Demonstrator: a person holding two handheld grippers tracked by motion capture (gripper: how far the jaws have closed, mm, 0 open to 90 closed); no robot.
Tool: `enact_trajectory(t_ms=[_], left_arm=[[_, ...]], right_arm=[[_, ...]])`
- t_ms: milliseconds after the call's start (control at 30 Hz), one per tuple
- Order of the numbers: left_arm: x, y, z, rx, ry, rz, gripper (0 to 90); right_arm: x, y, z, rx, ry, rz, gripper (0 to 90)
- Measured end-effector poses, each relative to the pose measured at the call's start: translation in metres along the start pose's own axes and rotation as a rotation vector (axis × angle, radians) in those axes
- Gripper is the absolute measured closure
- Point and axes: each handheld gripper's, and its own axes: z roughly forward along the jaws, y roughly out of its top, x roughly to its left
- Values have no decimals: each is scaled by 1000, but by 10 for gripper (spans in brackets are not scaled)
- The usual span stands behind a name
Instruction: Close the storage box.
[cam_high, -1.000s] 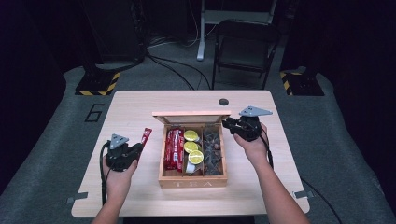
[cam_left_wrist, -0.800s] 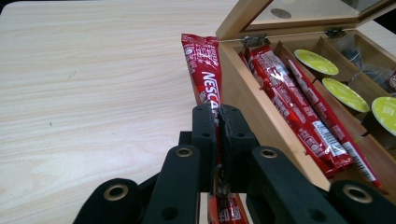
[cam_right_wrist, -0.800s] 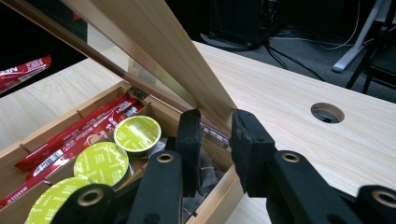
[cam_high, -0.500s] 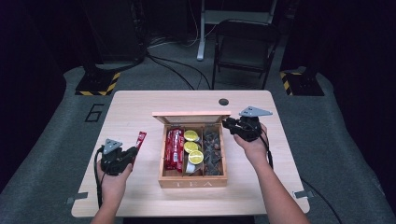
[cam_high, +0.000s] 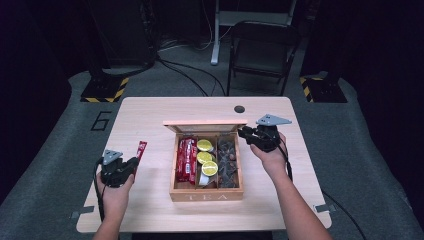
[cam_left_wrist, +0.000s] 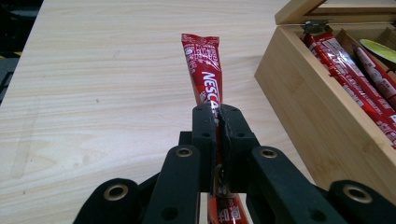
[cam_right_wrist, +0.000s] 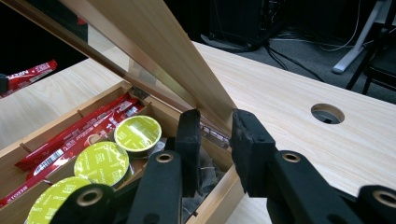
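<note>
At the left of the high view, the left gripper (cam_high: 131, 165) is clamped on a red sachet (cam_high: 141, 150), which sticks out past the jaw tips toward the far edge of the wooden table (cam_high: 150, 112), well clear of the tea box (cam_high: 206, 194). In the left gripper view the two black jaws pinch the sachet near its lower part, the printed end points away from the gripper (cam_left_wrist: 218, 135), and the box's side wall stands just beside it on the right.

The tea box sits mid-table with more red sachets (cam_high: 186, 159) in its left compartment, yellow-green capsules (cam_high: 205, 157) in the middle and dark packets (cam_high: 227, 159) on the right.

At the box's far right corner, the right gripper (cam_high: 243, 132) holds the raised lid (cam_high: 205, 123). In the right gripper view the jaws, partly closed, straddle the lid's edge (cam_right_wrist: 212, 105) with a pad on each face.
</note>
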Motion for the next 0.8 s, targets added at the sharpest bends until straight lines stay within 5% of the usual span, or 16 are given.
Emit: enact_trajectory(t_ms=[800], left_arm=[[3, -12, 21, 51, 9, -24, 852]], right_arm=[[0, 0, 0, -2, 0, -5, 722]])
